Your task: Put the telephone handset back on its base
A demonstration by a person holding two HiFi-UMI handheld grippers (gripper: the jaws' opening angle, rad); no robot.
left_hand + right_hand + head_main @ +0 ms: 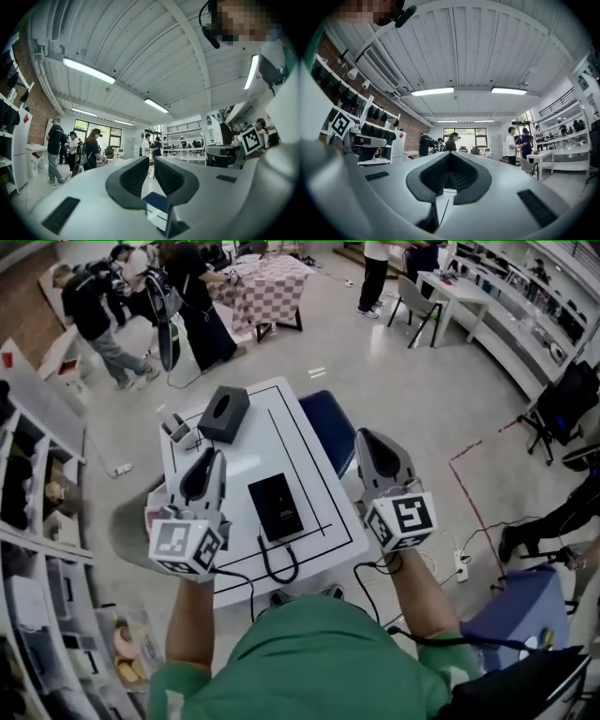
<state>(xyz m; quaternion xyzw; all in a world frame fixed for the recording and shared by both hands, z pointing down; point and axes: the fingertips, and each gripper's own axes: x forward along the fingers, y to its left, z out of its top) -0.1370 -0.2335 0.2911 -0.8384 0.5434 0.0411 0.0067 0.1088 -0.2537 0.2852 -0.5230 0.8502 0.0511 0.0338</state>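
Black telephone [276,506] lies mid surface [314,470]; my L gripper [212,459] & R gripper [368,437] both clenched, empty.

Head camera sits above the person, faces steeply down, and takes the white desk [300,456] at middling range, with the left claw [202,472] and right claw [379,454] close beneath it. Left gripper view rides on the left claw, hard against its jaws, faces roughly level across the room and tilts up into the ceiling [140,56]. Right gripper view rides likewise on the right claw, facing the same way. The two gripper views share ceiling, far windows [464,136] and standing people [75,150]; each catches the other's marker cube [251,139] at its edge. All three views share those people and a strip of desk
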